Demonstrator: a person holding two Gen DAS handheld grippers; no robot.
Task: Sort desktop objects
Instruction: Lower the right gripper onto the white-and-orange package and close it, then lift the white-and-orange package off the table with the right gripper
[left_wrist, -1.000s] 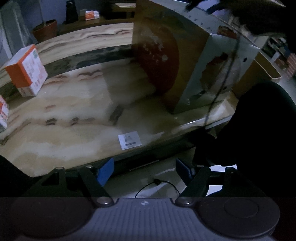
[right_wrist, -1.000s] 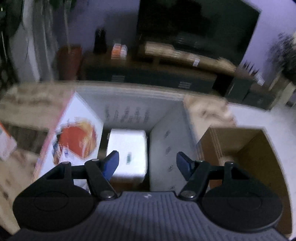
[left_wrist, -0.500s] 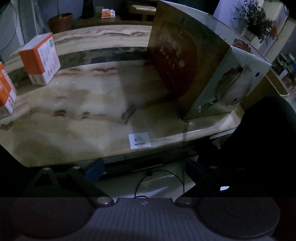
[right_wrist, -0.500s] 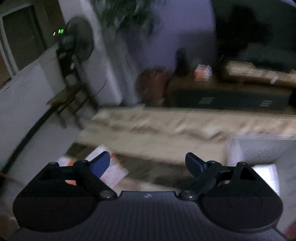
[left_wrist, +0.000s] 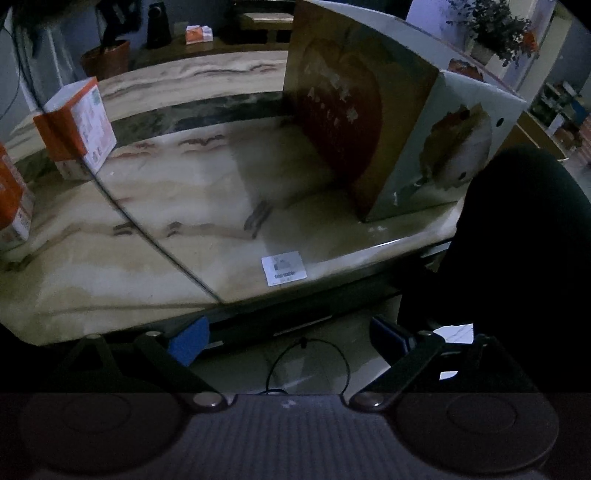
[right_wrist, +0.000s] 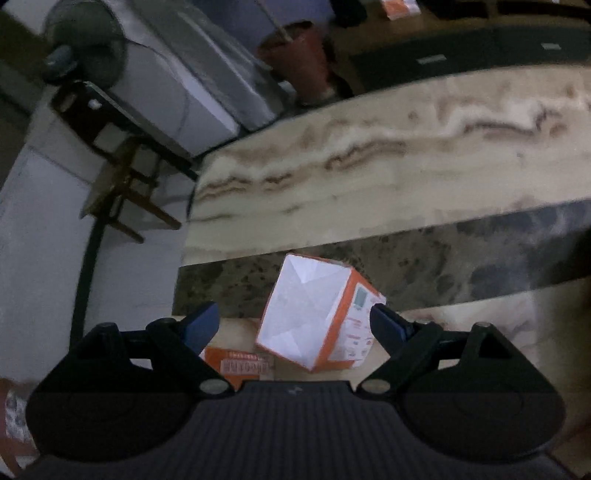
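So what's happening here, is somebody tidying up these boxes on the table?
Yes. A person holds a two-finger gripper in each hand and is sorting boxes on a marble table. The right gripper is open and hovers over an orange and white box, framing it without gripping. A second orange box lies just beside it. The left gripper is open and empty, off the table's near edge. A large carton printed with an apple stands at the table's right end.

Left wrist: low off the surface (left_wrist: 184, 229) edge, facing across it. Right wrist: close above, looking down. Shared: orange-and-white box (left_wrist: 79, 125) (right_wrist: 314, 314) on it.
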